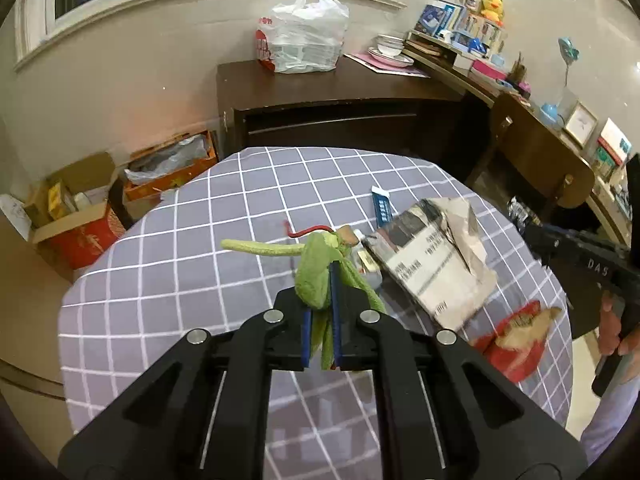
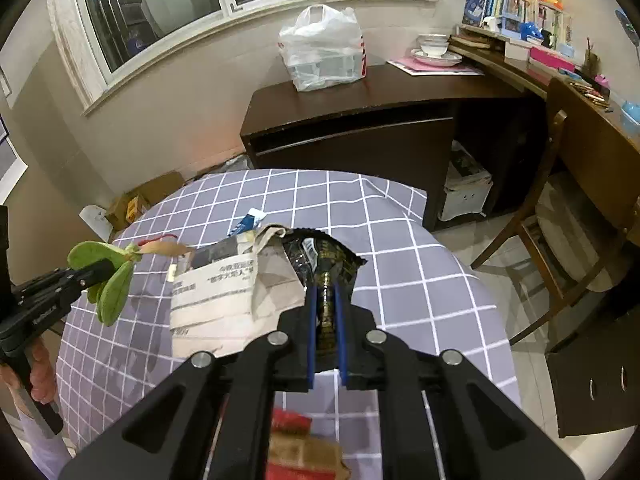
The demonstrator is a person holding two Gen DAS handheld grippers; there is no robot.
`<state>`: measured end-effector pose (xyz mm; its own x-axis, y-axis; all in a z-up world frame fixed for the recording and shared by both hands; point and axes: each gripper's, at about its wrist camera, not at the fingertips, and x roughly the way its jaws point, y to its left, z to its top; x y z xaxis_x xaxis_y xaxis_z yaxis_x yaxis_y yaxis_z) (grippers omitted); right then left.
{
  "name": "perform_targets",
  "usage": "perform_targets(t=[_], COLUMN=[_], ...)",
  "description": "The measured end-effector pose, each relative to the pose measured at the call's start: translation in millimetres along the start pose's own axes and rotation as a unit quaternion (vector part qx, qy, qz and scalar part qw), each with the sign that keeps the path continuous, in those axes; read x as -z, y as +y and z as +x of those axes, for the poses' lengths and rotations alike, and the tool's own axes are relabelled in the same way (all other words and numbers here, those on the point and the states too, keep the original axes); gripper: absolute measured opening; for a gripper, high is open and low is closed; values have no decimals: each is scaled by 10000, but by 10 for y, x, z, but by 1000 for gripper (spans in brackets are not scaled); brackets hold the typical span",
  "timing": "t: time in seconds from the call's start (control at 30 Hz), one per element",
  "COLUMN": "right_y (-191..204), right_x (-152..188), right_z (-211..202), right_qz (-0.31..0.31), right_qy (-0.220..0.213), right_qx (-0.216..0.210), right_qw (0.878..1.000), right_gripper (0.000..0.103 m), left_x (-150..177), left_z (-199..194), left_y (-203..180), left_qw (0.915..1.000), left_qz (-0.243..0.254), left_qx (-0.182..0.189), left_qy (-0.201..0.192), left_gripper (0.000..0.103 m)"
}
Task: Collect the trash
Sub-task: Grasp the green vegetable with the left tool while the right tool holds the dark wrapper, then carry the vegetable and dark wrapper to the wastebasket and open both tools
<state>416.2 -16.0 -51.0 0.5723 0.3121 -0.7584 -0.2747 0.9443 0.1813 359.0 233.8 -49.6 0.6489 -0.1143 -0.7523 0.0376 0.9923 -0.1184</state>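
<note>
My left gripper (image 1: pixel 323 276) is shut on a sprig of green leaves (image 1: pixel 316 276) with a red stem, held above the checked table; it also shows in the right wrist view (image 2: pixel 110 280). My right gripper (image 2: pixel 326 292) is shut on a black and gold snack wrapper (image 2: pixel 326 256), held above the table. A crumpled newspaper (image 2: pixel 232 284) lies just left of the wrapper; it also shows in the left wrist view (image 1: pixel 436 256). A blue and white wrapper (image 1: pixel 381 206) lies behind it. A red packet with brown torn paper (image 1: pixel 516 340) lies near the table's right edge.
The round table (image 1: pixel 180 280) has a grey checked cloth. Cardboard boxes (image 1: pixel 76 208) stand on the floor at left. A dark desk (image 1: pixel 340 96) with a white plastic bag (image 1: pixel 304 36) stands behind. A wooden chair (image 2: pixel 560 216) is at right.
</note>
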Motion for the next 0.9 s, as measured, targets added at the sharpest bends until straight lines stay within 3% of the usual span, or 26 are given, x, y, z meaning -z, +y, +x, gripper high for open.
perform_targets(t=[0.1,0.47,0.9], right_y=[0,-223,-762], right_x=[66,503,952], right_z=[-151,-768,-1414], right_qz=[-16,107,458], right_qy=[-64,-231,-513], right_qx=[9,140,474], right_qw=[10000,9996,9965], right_gripper=[9,9,9], left_x=[79,388,459], left_z=[-169,-535,-940], left_y=[-74,-533,-1395], left_qw=[9998,9995,9947], left_qz=[57,137,665], left_qx=[-146,-125,451], left_qy=[-104,-250,-639], left_gripper=[7,7,8])
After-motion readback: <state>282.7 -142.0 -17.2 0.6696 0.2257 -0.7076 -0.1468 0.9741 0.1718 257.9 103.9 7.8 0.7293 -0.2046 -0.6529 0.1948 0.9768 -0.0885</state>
